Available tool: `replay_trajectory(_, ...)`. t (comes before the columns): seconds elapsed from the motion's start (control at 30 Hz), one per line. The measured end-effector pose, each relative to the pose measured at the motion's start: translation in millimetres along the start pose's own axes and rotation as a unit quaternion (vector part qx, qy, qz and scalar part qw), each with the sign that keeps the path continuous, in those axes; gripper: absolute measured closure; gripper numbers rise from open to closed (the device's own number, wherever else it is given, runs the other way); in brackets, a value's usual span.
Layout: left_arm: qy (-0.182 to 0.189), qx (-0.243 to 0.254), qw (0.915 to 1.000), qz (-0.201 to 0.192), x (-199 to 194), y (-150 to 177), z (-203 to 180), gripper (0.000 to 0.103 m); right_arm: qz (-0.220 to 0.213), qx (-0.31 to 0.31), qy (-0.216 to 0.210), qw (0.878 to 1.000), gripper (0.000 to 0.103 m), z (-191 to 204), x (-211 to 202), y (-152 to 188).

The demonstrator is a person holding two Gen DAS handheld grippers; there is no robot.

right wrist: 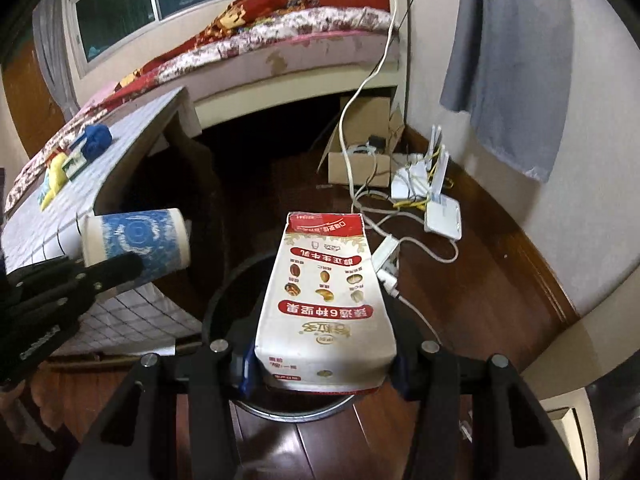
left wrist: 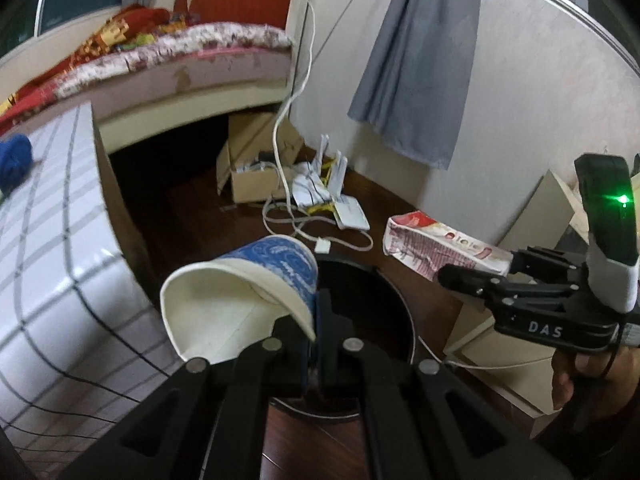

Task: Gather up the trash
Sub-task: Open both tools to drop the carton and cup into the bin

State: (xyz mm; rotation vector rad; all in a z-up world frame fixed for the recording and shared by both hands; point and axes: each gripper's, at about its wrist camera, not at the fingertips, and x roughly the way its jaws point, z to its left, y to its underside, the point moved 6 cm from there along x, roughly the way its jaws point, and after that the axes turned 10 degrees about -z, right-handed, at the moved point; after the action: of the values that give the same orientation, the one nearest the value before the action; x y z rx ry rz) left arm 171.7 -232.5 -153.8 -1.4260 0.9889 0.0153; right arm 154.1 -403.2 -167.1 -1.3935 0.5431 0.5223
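Nearest the bin [left wrist: 384, 304]: left tongs [left wrist: 316, 320] pressed together, pinching one wall of the cup [left wrist: 240, 292], squashed flat at the rim. Cup lying sideways, mouth off to the side, hanging mostly past the bin's rim on the counter [left wrist: 52, 248] side rather than over the dark opening. Risk on release: cup dropping onto the rim or the floor [left wrist: 188, 216] beside the bin, or rolling under the counter. Thin crushed paper in a one-wall pinch could also tear or slip early.

Right tongs [right wrist: 320, 368] partly spread around the bottom of the carton [right wrist: 326, 304], pads pressing both sides. Carton long, top end reaching out over the bin's far rim. Risk: tall carton bridging the rim and tipping out towards the cable [right wrist: 400, 280] and plug just beyond the bin. Possibly some leftover liquid inside; cannot tell.

Both loads close over one small opening; risk of tongs or loads knocking together, so better one release at a time.

Beyond the bin: router [right wrist: 440, 216], box [right wrist: 360, 168], bed [right wrist: 280, 36], all well apart.
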Motion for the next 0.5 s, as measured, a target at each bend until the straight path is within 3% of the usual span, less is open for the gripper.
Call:
replay_trajectory(0.3, 0.030, -0.026, 0.9982, 0.045, 34.7, 17.5, 3.2, 0.100, 0.055, -0.006, -0.031, 0.998, 0.051, -0.3, 40.9, 16.0)
replay_trajectory(0.37, 0.055, -0.037, 0.9960, 0.060, 42.5, 21.2, 2.0, 0.097, 0.069, -0.009, -0.034, 0.997, 0.050, -1.7, 50.4, 19.4)
replay_trajectory(0.4, 0.057, -0.044, 0.9947, 0.073, 49.2, 26.1, 2.8, 0.077, 0.084, -0.012, -0.034, 0.996, 0.049, -2.4, 58.3, 23.2)
replay_trajectory(0.43, 0.048, -0.048, 0.9944, 0.081, 53.4, 29.4, 5.0, 0.038, 0.091, -0.018, -0.025, 0.995, 0.043, -5.2, 64.9, 26.8)
replay_trajectory(0.47, 0.037, -0.053, 0.9944, 0.083, 56.1, 32.9, 8.8, 0.021, 0.102, -0.026, 0.002, 0.994, 0.030, -12.1, 73.2, 33.5)
replay_trajectory(0.5, 0.024, -0.061, 0.9946, 0.081, 57.1, 36.8, 12.9, 0.004, 0.113, -0.028, 0.015, 0.993, 0.007, -16.5, 78.2, 38.6)
